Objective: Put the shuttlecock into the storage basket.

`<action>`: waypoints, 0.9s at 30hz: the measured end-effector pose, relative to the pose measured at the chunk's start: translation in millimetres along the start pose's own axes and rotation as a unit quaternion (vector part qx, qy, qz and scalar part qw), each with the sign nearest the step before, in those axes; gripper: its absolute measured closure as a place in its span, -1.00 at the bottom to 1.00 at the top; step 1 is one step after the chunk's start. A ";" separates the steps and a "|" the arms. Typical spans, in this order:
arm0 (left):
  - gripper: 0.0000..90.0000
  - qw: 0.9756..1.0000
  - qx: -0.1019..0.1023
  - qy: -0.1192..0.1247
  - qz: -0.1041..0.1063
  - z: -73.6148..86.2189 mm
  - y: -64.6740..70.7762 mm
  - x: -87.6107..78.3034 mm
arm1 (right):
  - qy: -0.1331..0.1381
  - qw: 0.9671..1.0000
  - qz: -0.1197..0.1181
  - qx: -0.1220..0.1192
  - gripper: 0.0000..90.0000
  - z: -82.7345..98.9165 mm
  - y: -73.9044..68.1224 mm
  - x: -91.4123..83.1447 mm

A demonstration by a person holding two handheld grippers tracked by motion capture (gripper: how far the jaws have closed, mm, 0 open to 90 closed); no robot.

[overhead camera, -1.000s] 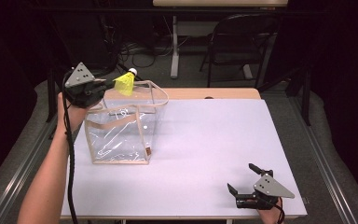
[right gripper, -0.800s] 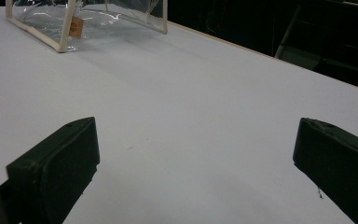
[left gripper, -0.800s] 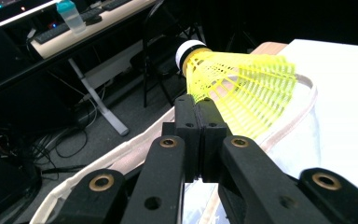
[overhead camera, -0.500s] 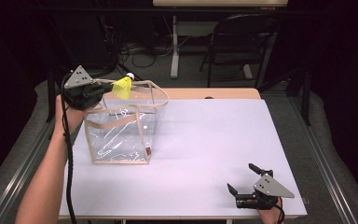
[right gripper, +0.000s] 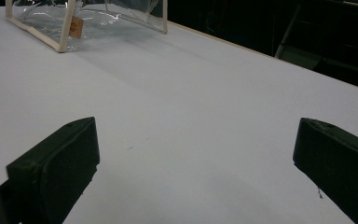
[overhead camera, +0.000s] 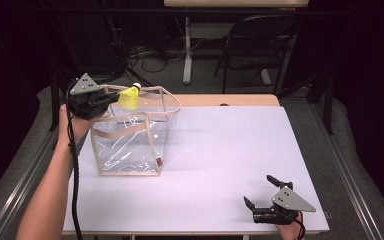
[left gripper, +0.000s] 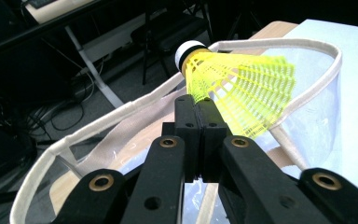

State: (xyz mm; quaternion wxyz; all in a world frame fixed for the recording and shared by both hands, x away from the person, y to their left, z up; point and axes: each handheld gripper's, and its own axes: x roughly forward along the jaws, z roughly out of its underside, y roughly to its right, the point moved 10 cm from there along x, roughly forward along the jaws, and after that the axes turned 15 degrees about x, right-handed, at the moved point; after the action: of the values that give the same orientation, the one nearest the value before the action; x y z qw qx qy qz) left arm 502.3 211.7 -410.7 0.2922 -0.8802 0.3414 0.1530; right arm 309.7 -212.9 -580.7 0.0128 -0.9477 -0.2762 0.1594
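Left tool (left gripper: 199,116) pinches a yellow mesh-skirted, white-tipped shuttlecock (left gripper: 235,86).

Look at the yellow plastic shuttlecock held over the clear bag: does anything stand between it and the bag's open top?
Nothing visible does. The left gripper holds the yellow plastic shuttlecock by its skirt above the open mouth of the clear plastic bag with beige trim; its looped beige handle arches beside it.

We note a yellow shuttlecock (overhead camera: 129,97) with a white, black-banded cork tip, lying roughly level, its mesh skirt edge pinched in the left tool (overhead camera: 111,98) above the open mouth of a clear, beige-trimmed bag (overhead camera: 130,147) standing upright on the worktop (overhead camera: 220,165).
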 end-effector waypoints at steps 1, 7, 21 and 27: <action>0.99 1.000 -0.001 -0.001 0.001 0.6 0.1 0.3 | 0.000 1.000 0.000 0.000 -1.00 -0.1 0.0 0.0; 0.99 1.000 -0.013 -0.012 0.004 7.4 -0.1 2.6 | 0.000 1.000 -0.002 -0.001 -1.00 -0.1 -0.4 -0.1; 0.99 0.996 -0.064 -0.052 -0.018 27.6 -9.9 8.6 | 0.000 1.000 -0.001 0.000 -1.00 0.3 -0.3 0.3; 0.99 0.996 -0.064 -0.063 -0.026 31.6 -11.3 10.0 | 0.000 1.000 -0.001 -0.001 -1.00 0.1 -0.4 0.1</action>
State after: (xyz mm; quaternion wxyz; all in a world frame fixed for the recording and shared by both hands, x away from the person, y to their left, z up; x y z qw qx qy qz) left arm 515.1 232.9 -435.5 0.2597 -0.8944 0.2883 0.2223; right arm 309.5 -212.5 -580.8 0.0124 -0.9475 -0.2772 0.1591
